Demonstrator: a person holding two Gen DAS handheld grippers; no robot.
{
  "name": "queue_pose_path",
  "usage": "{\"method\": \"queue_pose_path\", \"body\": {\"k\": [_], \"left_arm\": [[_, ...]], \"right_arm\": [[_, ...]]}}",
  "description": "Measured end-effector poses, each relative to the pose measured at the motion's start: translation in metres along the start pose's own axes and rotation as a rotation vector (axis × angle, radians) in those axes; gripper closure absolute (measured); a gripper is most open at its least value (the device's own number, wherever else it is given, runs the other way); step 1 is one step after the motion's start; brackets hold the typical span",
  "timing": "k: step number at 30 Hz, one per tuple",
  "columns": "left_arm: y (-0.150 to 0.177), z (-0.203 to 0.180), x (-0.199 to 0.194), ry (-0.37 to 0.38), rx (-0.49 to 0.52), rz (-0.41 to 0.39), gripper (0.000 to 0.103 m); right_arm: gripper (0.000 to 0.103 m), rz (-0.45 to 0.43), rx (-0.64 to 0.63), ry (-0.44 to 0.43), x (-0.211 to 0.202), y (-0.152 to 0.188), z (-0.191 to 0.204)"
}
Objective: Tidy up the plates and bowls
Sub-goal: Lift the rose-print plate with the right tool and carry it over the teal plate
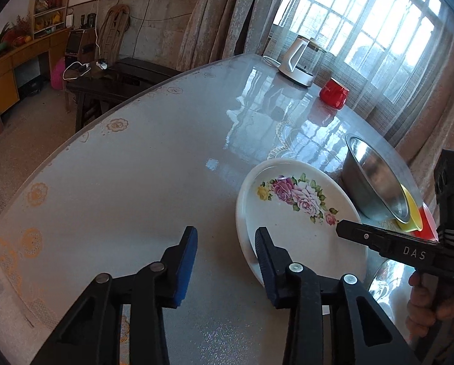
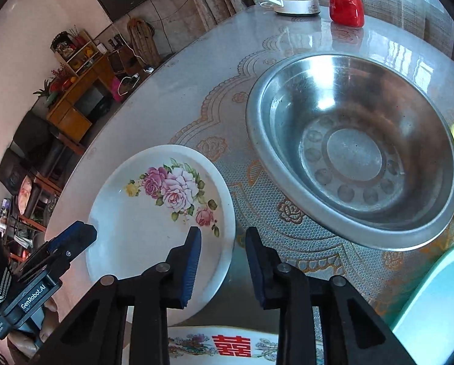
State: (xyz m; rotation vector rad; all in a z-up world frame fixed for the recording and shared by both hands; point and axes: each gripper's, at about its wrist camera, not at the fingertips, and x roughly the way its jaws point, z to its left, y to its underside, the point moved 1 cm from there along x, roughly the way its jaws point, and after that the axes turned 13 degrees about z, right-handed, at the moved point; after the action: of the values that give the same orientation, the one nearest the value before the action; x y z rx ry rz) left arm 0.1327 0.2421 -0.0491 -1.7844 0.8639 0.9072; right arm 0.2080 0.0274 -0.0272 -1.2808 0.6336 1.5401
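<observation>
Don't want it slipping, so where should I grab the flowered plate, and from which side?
Pinch the flowered plate by its raised rim, one claw finger inside and one outside, coming down at the near edge. It lies flat, so only that upturned lip offers a hold, and the steel bowl crowds the far side.

White plate (image 2: 154,213) with pink and purple roses beside a silver steel bowl (image 2: 351,149), on a grey tablecloth (image 2: 227,91) patterned in orange lace; red cup (image 2: 347,9) behind.
</observation>
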Motion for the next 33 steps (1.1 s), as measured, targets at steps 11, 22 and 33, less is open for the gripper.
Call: {"method": "queue_pose_path", "body": {"k": [11,22,33], "left_arm": [[0.000,-0.020,-0.001,-0.037,0.048,-0.011,0.085],[-0.009,-0.040,-0.034,-0.015,0.070,-0.068,0.084],[0.020,-0.118,-0.048,0.062,0.253,-0.065,0.084]], "right_arm": [[0.079,-0.045,0.012,-0.051,-0.007,-0.001,0.005],[0.079,-0.133,0.015,-0.099,-0.040,0.008,0.003],[0.079,-0.235,0.129,-0.127,-0.093,0.081,-0.054]]}}
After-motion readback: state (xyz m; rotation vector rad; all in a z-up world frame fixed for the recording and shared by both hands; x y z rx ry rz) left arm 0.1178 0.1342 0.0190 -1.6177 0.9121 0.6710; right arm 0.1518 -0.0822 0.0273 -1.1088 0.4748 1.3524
